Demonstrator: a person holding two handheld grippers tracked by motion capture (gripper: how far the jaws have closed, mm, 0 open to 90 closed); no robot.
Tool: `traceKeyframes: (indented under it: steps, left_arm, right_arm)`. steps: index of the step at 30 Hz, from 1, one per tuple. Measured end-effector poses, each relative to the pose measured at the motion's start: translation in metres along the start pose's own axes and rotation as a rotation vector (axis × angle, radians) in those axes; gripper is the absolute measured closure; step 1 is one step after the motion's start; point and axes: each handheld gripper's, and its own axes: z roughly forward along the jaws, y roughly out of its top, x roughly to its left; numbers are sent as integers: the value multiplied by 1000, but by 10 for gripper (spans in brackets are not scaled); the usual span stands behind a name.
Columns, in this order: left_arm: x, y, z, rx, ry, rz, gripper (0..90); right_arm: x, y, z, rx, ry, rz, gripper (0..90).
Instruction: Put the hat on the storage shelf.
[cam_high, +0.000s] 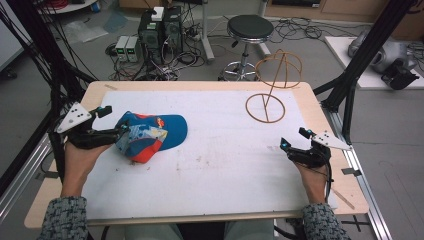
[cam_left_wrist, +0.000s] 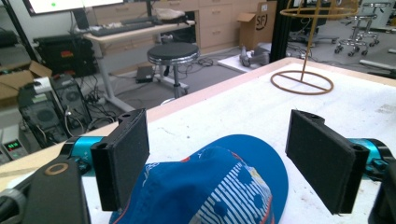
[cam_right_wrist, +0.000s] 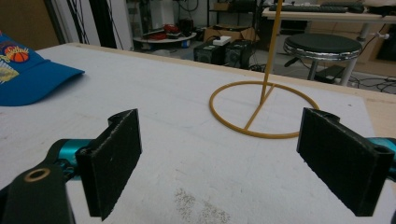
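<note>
Counter (cam_high: 210, 170): pale wooden top under a white sheet, faintly scuffed and stained near its middle.

Baseball cap (cam_high: 150, 135): lies on the left part of the sheet. Blue brim, a crown with white-striped and printed panels, an orange-red patch at the near edge; a basketball motif shows on it in the right gripper view (cam_right_wrist: 18, 56). Its long axis runs roughly left to right across the counter, the brim pointing right toward the centre, the crown toward the left edge.

Wire hat stand (cam_high: 267, 100): tan, a flat ring base on the far right of the sheet, a thin stem rising to an upper hoop. Nothing hangs on it. Well apart from the cap.

Left tongs (cam_high: 117, 125): held in the left hand (cam_high: 80, 150), spread wide, one jaw to each side of the cap's crown, as the left gripper view shows; contact with the fabric cannot be told.

Right tongs (cam_high: 295, 139): in the right hand (cam_high: 312, 172) at the right edge, spread wide, holding nothing, aimed at the stand's base.
</note>
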Motion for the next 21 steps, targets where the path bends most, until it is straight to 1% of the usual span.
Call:
traceKeyframes:
  steps: [2, 6, 7, 9, 11, 14, 17, 18, 20, 21]
  left_arm:
    - [2, -3, 7, 21, 1, 1, 229]
    - [6, -9, 21, 42, -9, -4, 235]
    - [6, -9, 21, 42, -9, -4, 240]
    - [8, -12, 25, 50, -10, 5, 241]
    - [9, -14, 28, 54, -25, 27, 240]
    - [11, -19, 36, 71, -41, 38, 239]
    - [13, -21, 39, 82, -35, 35, 239]
    - [14, -22, 40, 84, -39, 26, 240]
    - [16, -25, 43, 109, -43, 8, 240]
    - [17, -26, 44, 124, -40, 6, 242]
  right_arm:
    - [0, 0, 0, 0, -2, -2, 130]
    - [-1, 0, 0, -1, 0, -2, 130]
    - [-1, 0, 0, -1, 0, -2, 130]
    - [-1, 0, 1, 4, 1, 5, 132]
    - [-1, 0, 1, 3, 4, 1, 134]
    - [-1, 0, 1, 5, 7, -3, 134]
    - [-1, 0, 1, 6, 8, -5, 136]
    - [-1, 0, 1, 7, 9, -4, 140]
    - [-1, 0, 1, 6, 10, -6, 142]
    - [-1, 0, 1, 6, 11, -6, 143]
